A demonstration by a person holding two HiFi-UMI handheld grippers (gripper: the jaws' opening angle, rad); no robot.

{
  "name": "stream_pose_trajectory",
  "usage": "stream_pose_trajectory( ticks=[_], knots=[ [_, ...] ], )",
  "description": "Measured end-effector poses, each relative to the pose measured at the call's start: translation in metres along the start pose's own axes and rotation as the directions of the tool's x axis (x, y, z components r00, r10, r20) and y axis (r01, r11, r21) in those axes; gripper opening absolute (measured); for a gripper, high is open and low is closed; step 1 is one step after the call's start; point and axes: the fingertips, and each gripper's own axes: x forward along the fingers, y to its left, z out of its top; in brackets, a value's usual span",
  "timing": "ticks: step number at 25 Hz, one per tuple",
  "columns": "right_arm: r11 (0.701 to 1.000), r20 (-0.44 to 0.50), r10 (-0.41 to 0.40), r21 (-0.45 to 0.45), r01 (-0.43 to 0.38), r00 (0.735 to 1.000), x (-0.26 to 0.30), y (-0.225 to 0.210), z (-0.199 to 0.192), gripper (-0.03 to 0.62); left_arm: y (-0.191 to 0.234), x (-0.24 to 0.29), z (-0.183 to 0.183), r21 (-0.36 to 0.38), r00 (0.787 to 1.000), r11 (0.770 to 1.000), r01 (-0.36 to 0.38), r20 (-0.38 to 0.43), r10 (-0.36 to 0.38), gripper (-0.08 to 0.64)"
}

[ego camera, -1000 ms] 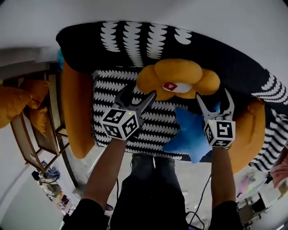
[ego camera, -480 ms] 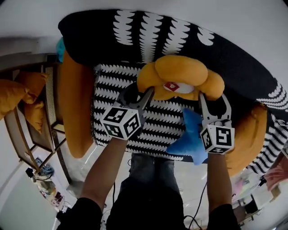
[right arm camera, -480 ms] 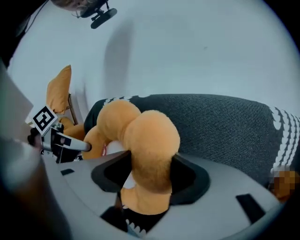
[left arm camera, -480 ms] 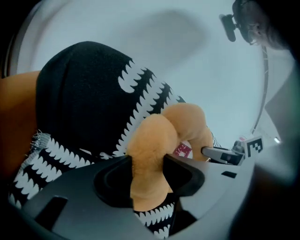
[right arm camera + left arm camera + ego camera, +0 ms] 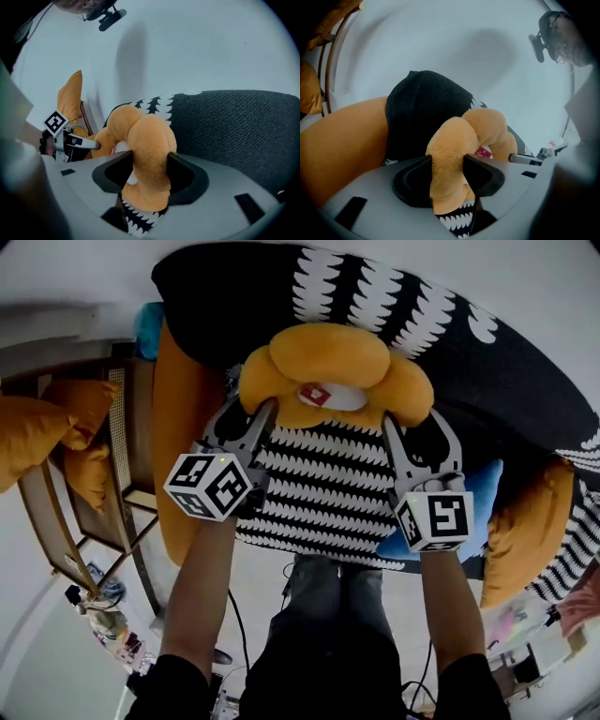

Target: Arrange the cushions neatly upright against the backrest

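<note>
An orange flower-shaped cushion (image 5: 328, 357) with a white centre is held over the black-and-white patterned sofa seat (image 5: 323, 493), close to the dark backrest (image 5: 253, 296). My left gripper (image 5: 251, 409) is shut on its left petal (image 5: 487, 124), and my right gripper (image 5: 412, 420) is shut on its right petal (image 5: 150, 136). Both pairs of jaws have just been closing, and the plush now bulges between the pads in each gripper view. A blue cushion (image 5: 483, 498) lies on the seat to the right, partly hidden behind my right gripper.
Orange armrests (image 5: 178, 446) (image 5: 525, 531) flank the seat. A wooden rack with orange cushions (image 5: 56, 437) stands at the left. A teal thing (image 5: 148, 329) shows behind the left armrest. The person's legs and a cable are below the seat's front edge.
Both grippers went from open beside the orange cushion to shut on its outer petals. They have carried it left and toward the backrest. The blue cushion now lies further right of them.
</note>
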Motion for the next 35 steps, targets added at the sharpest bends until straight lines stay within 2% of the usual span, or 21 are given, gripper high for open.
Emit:
stream_pose_trajectory(
  ticks=[5, 7, 9, 11, 16, 20, 26, 31, 35],
  knots=[
    [1.000, 0.002, 0.016, -0.003, -0.016, 1.000, 0.010, 0.008, -0.012, 0.245, 0.014, 0.005, 0.009, 0.105, 1.000, 0.994, -0.012, 0.025, 0.009, 0.211],
    [1.000, -0.020, 0.011, -0.015, -0.011, 1.000, 0.011, 0.003, -0.015, 0.277, 0.015, 0.010, 0.010, 0.105, 0.999, 0.994, -0.024, 0.031, 0.021, 0.260],
    [1.000, -0.031, 0.010, -0.020, -0.011, 0.999, 0.010, -0.003, -0.017, 0.337, 0.014, 0.012, 0.008, 0.099, 0.998, 0.994, -0.045, 0.040, 0.041, 0.318],
    [1.000, -0.025, 0.013, -0.005, -0.013, 1.000, 0.006, -0.012, -0.023, 0.351, 0.010, 0.011, 0.000, 0.113, 0.997, 0.991, -0.071, 0.048, 0.066, 0.362],
    [1.000, -0.013, -0.013, 0.022, 0.013, 1.000, -0.007, -0.025, -0.044, 0.354, 0.005, -0.001, -0.024, 0.162, 0.989, 0.977, -0.141, 0.068, 0.132, 0.374],
    [0.999, -0.010, -0.028, 0.021, 0.028, 1.000, -0.020, -0.020, -0.048, 0.354, 0.013, -0.018, -0.043, 0.131, 0.984, 0.975, -0.177, 0.048, 0.172, 0.379],
    [0.998, -0.003, -0.040, 0.046, 0.040, 0.999, -0.062, -0.013, -0.051, 0.348, -0.019, -0.044, -0.079, 0.135, 0.992, 0.985, -0.108, -0.042, 0.115, 0.379],
    [0.987, 0.025, -0.095, 0.131, 0.091, 0.995, -0.126, -0.027, -0.061, 0.337, -0.083, -0.052, -0.108, 0.137, 0.996, 0.991, -0.008, -0.087, 0.020, 0.379],
    [0.975, 0.047, -0.149, 0.171, 0.139, 0.988, -0.177, -0.050, -0.078, 0.330, -0.138, -0.041, -0.140, 0.142, 0.987, 0.985, 0.093, -0.142, -0.073, 0.379]
  ],
)
